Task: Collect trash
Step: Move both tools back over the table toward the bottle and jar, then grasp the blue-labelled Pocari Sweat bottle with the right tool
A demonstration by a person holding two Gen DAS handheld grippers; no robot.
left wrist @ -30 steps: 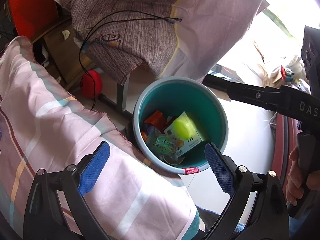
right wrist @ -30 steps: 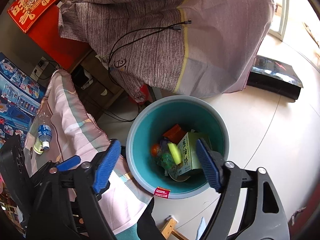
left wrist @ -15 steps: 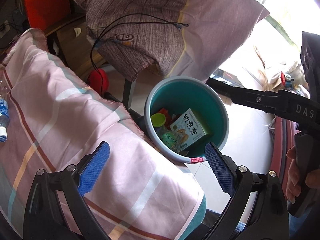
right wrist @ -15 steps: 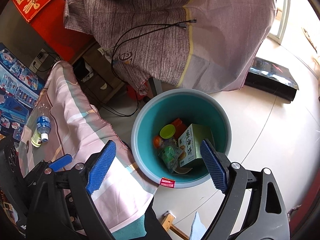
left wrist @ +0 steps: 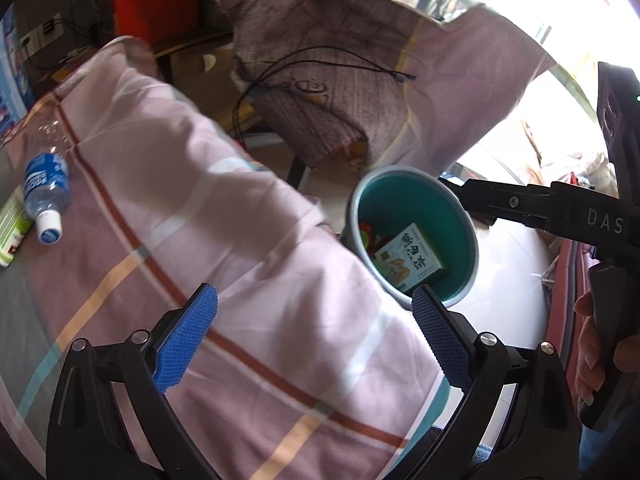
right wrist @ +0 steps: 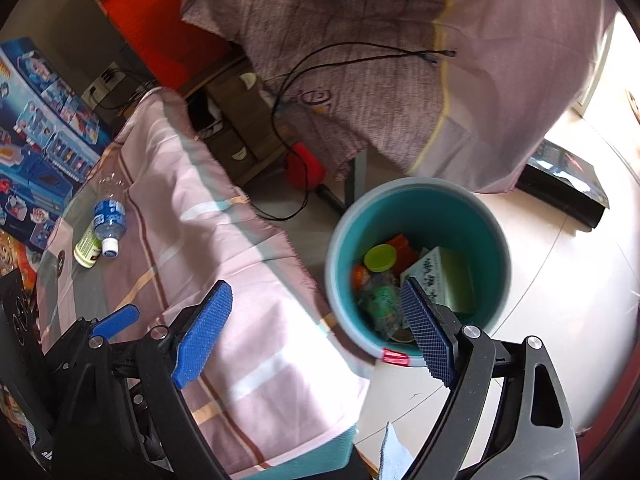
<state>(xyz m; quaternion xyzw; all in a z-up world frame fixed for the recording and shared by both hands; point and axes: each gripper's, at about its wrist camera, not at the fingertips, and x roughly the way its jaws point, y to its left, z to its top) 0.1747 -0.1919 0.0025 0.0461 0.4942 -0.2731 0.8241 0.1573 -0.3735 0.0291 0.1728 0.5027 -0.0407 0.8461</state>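
Note:
A teal bin (left wrist: 468, 216) (right wrist: 492, 232) stands on the floor beside the table. It holds a green snack box (left wrist: 412, 258) (right wrist: 448, 276), a yellow-green lid (right wrist: 379, 258) and other wrappers. A clear plastic bottle with a blue label (left wrist: 45, 188) (right wrist: 108, 220) lies on the pink striped tablecloth (left wrist: 240, 280) (right wrist: 224, 280), next to a green and white tube (left wrist: 12, 224) (right wrist: 86, 246). My left gripper (left wrist: 316, 336) is open and empty above the cloth. My right gripper (right wrist: 316, 328) is open and empty over the table's edge and bin.
A brown-purple cloth (right wrist: 380, 60) with a black cable (right wrist: 360, 52) hangs over furniture behind the bin. A red object (right wrist: 304, 168) lies on the floor. A black flat box (right wrist: 560, 184) lies at right. Blue toy boxes (right wrist: 40, 120) stand at left.
Both grippers have pulled back and left from over the bin, toward the table. The bottle and tube have come into view. A yellow-green lid that was falling now lies in the bin.

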